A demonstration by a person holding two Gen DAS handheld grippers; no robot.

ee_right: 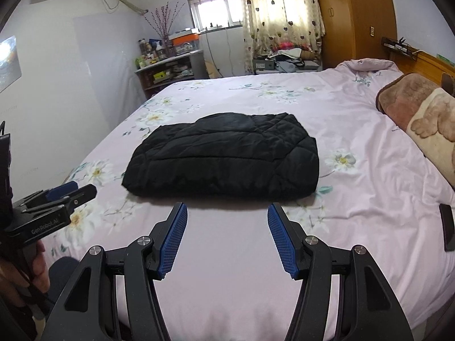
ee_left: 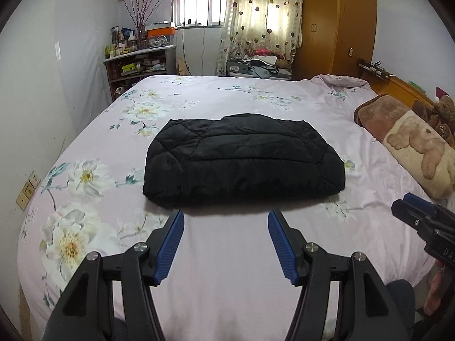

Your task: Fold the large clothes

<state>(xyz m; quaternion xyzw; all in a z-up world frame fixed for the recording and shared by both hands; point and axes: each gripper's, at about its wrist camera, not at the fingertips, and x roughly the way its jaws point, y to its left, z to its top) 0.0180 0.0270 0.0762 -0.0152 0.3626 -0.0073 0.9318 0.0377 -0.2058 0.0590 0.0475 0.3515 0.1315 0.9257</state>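
A black quilted jacket (ee_left: 241, 159) lies folded into a compact rectangle in the middle of the pink floral bed (ee_left: 227, 270); the right wrist view shows the same jacket (ee_right: 224, 159). My left gripper (ee_left: 226, 218) hovers above the bedsheet just short of the jacket's near edge, open, with nothing between its blue pads. My right gripper (ee_right: 227, 213) hangs likewise in front of the jacket, open and empty. Each gripper appears at the side of the other's view: the right one (ee_left: 409, 207) and the left one (ee_right: 74, 193).
A brown and cream bear blanket (ee_left: 412, 142) lies at the bed's right side by the wooden headboard. A dark phone (ee_right: 448, 227) rests on the sheet at the right. A cluttered shelf (ee_left: 136, 62), a curtain and a wooden wardrobe (ee_left: 341, 22) stand beyond the bed.
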